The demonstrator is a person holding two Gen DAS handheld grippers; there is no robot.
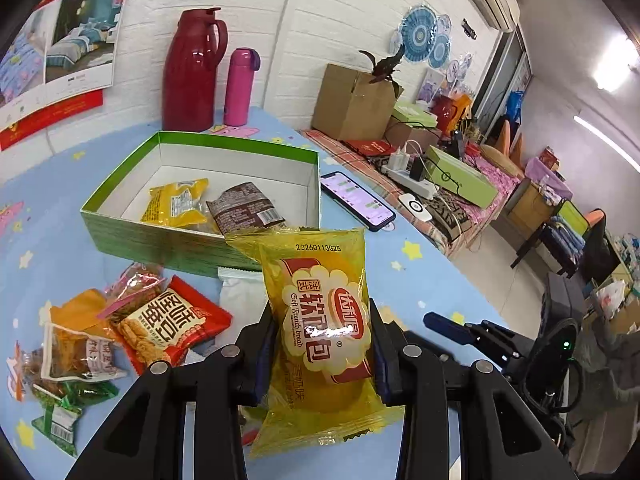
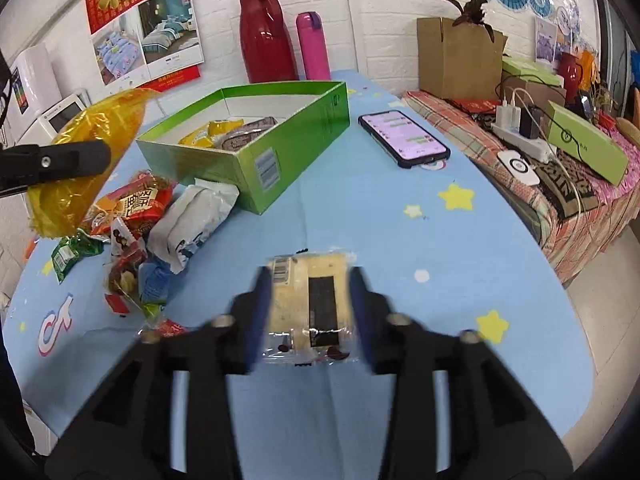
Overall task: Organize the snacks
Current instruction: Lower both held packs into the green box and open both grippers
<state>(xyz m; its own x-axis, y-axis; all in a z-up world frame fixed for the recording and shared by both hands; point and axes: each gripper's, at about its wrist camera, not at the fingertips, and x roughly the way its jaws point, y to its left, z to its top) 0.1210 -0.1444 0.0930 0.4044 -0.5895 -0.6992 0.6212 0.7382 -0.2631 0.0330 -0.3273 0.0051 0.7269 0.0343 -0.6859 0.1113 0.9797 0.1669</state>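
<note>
**Two snacks held, box half filled**

My left gripper (image 1: 322,332) clamps a glossy yellow soft-bread packet (image 1: 320,320) above the table. My right gripper (image 2: 308,300) pinches a pale clear-wrapped cake (image 2: 310,300). The green box (image 1: 132,232) holds two packets.

An open box (image 2: 256,136) sits on the tabletop (image 2: 360,220) with two snack packets (image 1: 216,204) inside. Behind it, against the wall, stand a jug (image 2: 266,36) and a flask (image 2: 313,46). A phone (image 2: 404,138) lies right of the box. Loose snack packets (image 2: 132,236) lie heaped in front and left of the box.
</note>
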